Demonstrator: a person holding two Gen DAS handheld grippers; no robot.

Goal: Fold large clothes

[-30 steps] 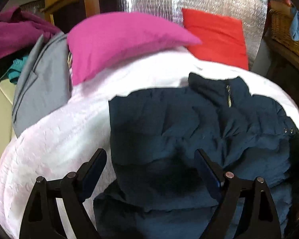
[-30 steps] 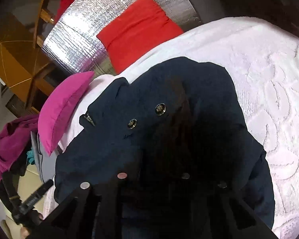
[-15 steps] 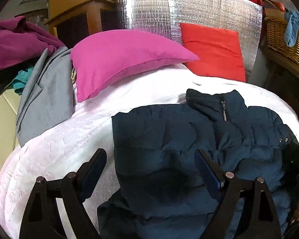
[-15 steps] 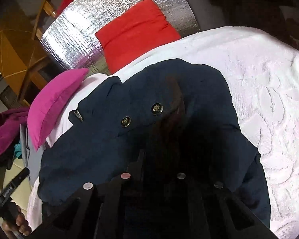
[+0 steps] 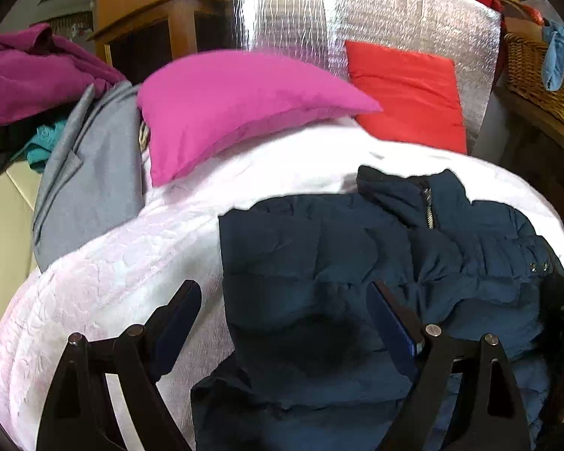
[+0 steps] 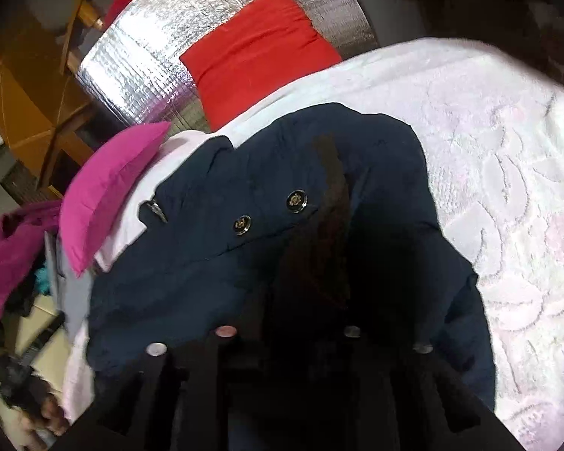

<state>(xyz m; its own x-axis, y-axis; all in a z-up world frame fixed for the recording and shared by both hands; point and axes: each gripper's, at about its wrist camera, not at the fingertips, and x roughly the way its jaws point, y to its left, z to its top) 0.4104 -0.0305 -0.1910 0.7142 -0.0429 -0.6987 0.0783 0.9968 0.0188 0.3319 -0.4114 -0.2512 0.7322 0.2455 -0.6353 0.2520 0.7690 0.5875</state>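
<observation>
A navy puffer jacket (image 5: 319, 255) lies on the white patterned bedspread (image 5: 131, 255), collar and zip pointing toward the pillows. My left gripper (image 5: 285, 319) is open and empty, held just above the jacket's near left part. In the right wrist view the jacket (image 6: 214, 263) fills the middle, with two brass snap buttons showing. My right gripper (image 6: 289, 323) sits low over the jacket's dark fur-trimmed part; its fingers are lost in the dark fabric, so I cannot tell whether it grips.
A magenta pillow (image 5: 237, 101) and a red pillow (image 5: 406, 94) lean on a silver foil panel (image 5: 357, 11) at the bed's head. A grey garment (image 5: 90, 176) and purple clothes (image 5: 26, 71) lie at left. A wicker basket (image 5: 537, 75) stands at right.
The left gripper has pulled back and risen slightly, so more of the bedspread and pillows shows. The right wrist view has shifted a little; the jacket stays where it was.
</observation>
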